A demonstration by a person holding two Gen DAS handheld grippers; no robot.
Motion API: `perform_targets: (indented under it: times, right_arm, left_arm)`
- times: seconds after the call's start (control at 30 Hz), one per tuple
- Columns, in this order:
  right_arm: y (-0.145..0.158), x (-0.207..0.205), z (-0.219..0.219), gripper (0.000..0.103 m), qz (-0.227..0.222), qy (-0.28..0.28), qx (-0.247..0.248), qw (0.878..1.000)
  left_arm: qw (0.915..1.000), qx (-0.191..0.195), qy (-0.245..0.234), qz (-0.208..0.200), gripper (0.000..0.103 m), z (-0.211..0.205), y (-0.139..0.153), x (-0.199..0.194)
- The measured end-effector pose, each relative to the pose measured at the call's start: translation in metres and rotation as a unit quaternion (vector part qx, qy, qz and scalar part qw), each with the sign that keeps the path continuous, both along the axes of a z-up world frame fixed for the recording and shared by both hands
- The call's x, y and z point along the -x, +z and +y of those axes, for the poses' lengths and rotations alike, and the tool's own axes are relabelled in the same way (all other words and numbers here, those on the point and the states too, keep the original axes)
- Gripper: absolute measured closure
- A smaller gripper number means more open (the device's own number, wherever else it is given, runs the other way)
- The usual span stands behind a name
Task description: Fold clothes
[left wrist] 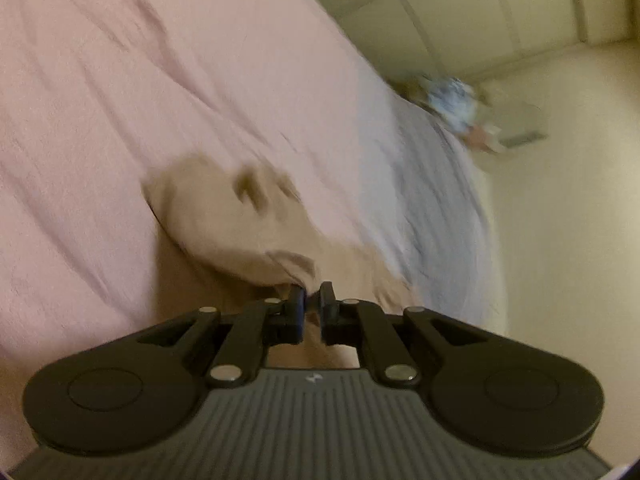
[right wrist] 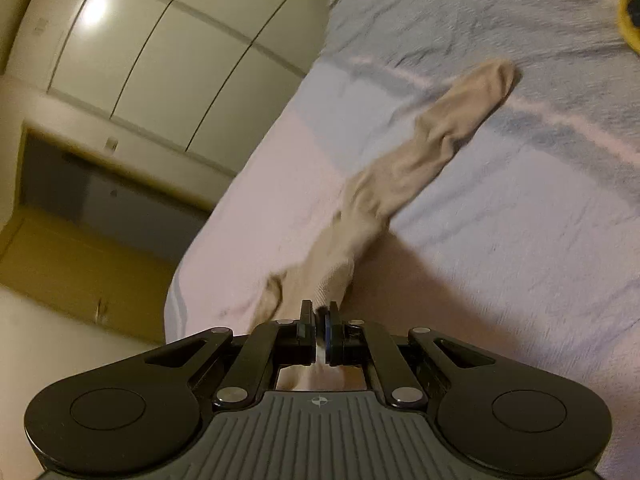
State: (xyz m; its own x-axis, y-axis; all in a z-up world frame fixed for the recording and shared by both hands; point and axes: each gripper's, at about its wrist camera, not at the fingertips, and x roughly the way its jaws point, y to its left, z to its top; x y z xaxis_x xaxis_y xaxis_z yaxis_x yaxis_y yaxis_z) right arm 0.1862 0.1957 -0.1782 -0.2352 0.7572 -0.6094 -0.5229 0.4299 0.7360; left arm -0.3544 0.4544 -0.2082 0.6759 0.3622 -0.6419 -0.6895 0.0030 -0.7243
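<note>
The left gripper [left wrist: 312, 294] has its jaws drawn nearly together, pinching a fold of a beige sock [left wrist: 228, 216] at its near end. From the pinch the sock bunches away forward and to the left over the pink bedsheet [left wrist: 100, 100], blurred, with a few darker creases on its upper side; its far end cannot be made out clearly in this view. To the right of the sock the sheet turns pale blue toward the bed's edge, beyond which lie a cream floor [left wrist: 560, 240] and a blurred blue-and-white object [left wrist: 452, 100] near the wardrobe doors [left wrist: 460, 8].

The right gripper [right wrist: 320, 314] is likewise almost closed, with a beige sock [right wrist: 420, 152] clamped by its cuff end between the jaws. This sock lies stretched on the bedsheet [right wrist: 520, 240], its long axis running from the jaws diagonally up and to the right, the rounded toe end pointing toward the far right, well away from the bed's edge on the left. White wardrobe doors [right wrist: 160, 60] stand beyond that edge.
</note>
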Motion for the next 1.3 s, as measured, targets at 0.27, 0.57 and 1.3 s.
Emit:
perform_targets:
  times: [0.27,0.57,1.3]
  right_arm:
    - [-0.07,0.001,0.04,0.094,-0.047,-0.02,0.171,0.984]
    - [-0.145,-0.014,-0.014,0.065,0.013,-0.056,0.154,0.986]
    - [-0.129,0.034,-0.101,0.091,-0.025,0.205,0.221,0.953]
  left_arm:
    - [0.9773,0.017,-0.056,0.204,0.072,-0.046,-0.066,-0.057]
    - [0.9872,0.044,0.03,0.151,0.067,-0.153,-0.108,-0.041]
    - [0.9583,0.152,0.187,0.154,0.097,-0.379,-0.084,0.039]
